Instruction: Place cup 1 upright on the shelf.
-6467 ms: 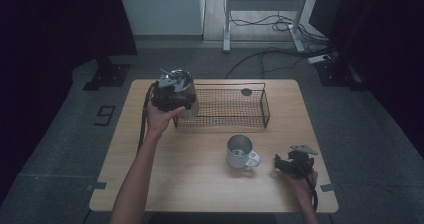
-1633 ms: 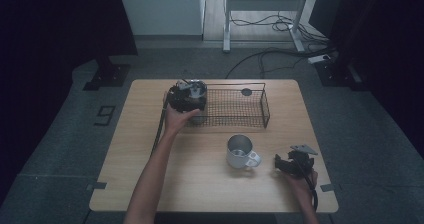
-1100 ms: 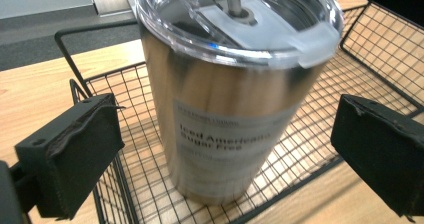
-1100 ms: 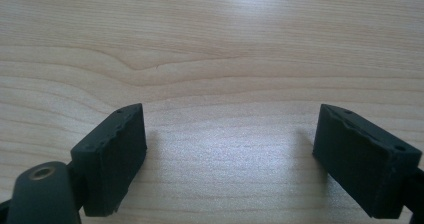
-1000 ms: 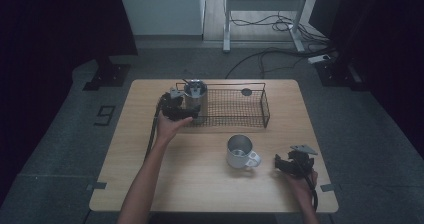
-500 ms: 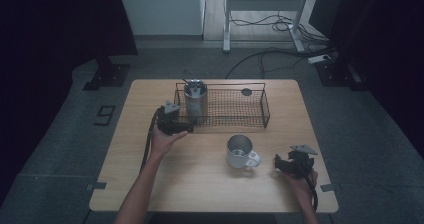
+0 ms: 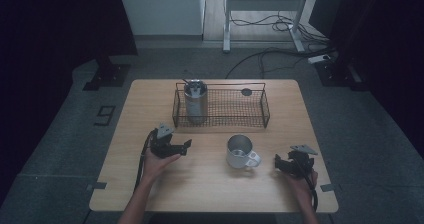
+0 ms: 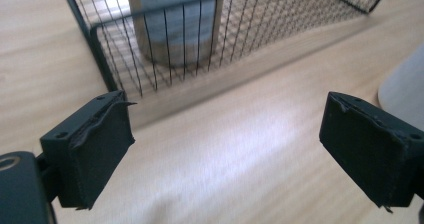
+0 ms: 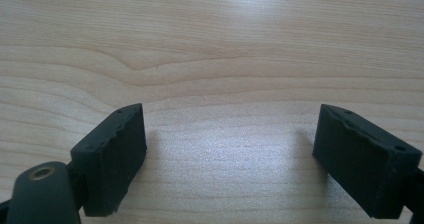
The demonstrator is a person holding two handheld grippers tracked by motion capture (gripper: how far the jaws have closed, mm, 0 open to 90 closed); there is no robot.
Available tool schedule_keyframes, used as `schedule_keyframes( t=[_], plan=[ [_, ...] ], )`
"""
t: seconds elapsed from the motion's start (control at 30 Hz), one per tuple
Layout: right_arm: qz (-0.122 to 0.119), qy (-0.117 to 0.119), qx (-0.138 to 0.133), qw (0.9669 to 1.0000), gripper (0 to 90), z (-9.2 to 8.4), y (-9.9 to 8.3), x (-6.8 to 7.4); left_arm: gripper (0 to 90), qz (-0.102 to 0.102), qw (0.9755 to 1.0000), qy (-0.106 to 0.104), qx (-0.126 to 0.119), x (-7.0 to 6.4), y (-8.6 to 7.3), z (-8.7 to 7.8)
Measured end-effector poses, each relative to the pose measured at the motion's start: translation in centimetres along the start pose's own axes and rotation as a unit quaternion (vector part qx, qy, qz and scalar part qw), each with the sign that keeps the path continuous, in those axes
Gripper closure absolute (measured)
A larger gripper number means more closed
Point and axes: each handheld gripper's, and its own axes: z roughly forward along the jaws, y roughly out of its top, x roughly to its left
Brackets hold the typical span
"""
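A tall metal canister (image 7: 195, 100) stands upright in the left end of a black wire basket (image 7: 250, 119), which sits on the far half of the wooden table (image 7: 210, 184). The left gripper (image 7: 186, 145) rests low over the table just this side of the basket's near left corner, well apart from the canister now, held in the person's left hand (image 7: 156, 164). Its fingers (image 8: 87, 149) have just been closing, yet they stand apart with only bare wood between them. In the left gripper view (image 8: 227, 154) the basket (image 8: 280, 29) wall rises right ahead, the canister (image 8: 175, 21) showing behind the mesh.

A white metal mug (image 7: 241, 151) stands on the near half of the table, right of the left gripper, its handle turned toward the right gripper (image 7: 276, 163). That gripper lies by the near right edge, in the person's right hand (image 7: 300, 181), just beside the mug without touching it. Its fingers (image 9: 112, 156) are spread wide and empty, over plain wood grain in the right gripper view (image 9: 230, 159).

A small dark disc (image 7: 246, 91) lies on the table beyond the basket's far rail.
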Motion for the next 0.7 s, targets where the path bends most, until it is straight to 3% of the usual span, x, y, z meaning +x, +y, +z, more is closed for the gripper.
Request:
schedule_keyframes(
  t=[0.4, 0.47, 0.7],
  plan=[
    [0.002, -0.001, -0.001, 1.0, 13.2, 0.0, -0.1, 0.0, 6.6, -0.012, 0.9994, -0.015, 0.03, -0.3, -3.9, -1.0],
    [0.002, -0.001, -0.001, 1.0, 13.3, 0.0, -0.1, 0.0, 6.9, -0.001, 0.999, -0.002, 0.045, -0.3, -4.2, -0.9],
    [0.002, 0.001, 0.0, 1.0, 13.0, 0.0, 0.0, 0.0, 8.2, 0.002, 0.9991, -0.001, 0.043, -0.6, -4.4, -0.9]
  ],
)
